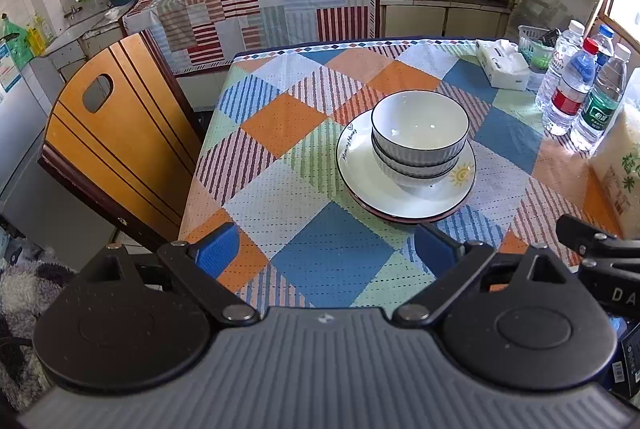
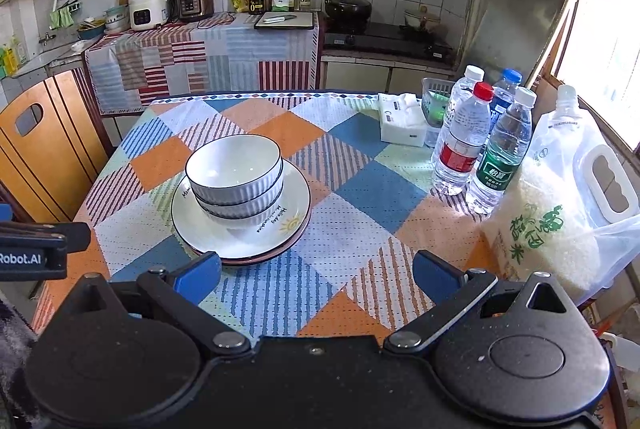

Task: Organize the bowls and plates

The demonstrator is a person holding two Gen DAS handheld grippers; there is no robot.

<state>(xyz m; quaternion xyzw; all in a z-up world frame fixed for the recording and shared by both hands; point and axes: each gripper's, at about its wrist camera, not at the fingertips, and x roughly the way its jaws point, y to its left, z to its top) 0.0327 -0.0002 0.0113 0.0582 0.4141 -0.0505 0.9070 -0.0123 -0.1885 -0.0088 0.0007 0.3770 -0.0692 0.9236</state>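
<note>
Both grippers sit nearest the cameras, hanging over the near edge of the table with nothing between their blue pads. On the left gripper (image 1: pixel 326 249) the fingers are spread wide and released; the right gripper (image 2: pixel 316 271) is spread just as wide and also grasps nothing. Each one shows as a dark edge in the other's view.

Beneath them, the table (image 2: pixel 372 189) is covered by a checked cloth in orange, blue and pale green. A wooden chair (image 1: pixel 116 145) stands against its left side. By the window on the far right, a bag of rice (image 2: pixel 548 225) stands just beside a cluster of water bottles (image 2: pixel 480 145), with a tissue box (image 2: pixel 402 125) behind them.

Near the middle of the cloth lie the plates (image 1: pixel 404 201): a white one with a sun drawing rests on at least one more, whose reddish rim shows underneath. On top stand the bowls (image 1: pixel 418 133), white with dark rims, nested upright (three, I think, though the lowest is partly hidden).

As I judge it, the sorting looks finished or nearly so: plates together, bowls together, all in one pile and no stray dish in sight. What may remain is only to carry the pile somewhere, and the pictures do not say where.
</note>
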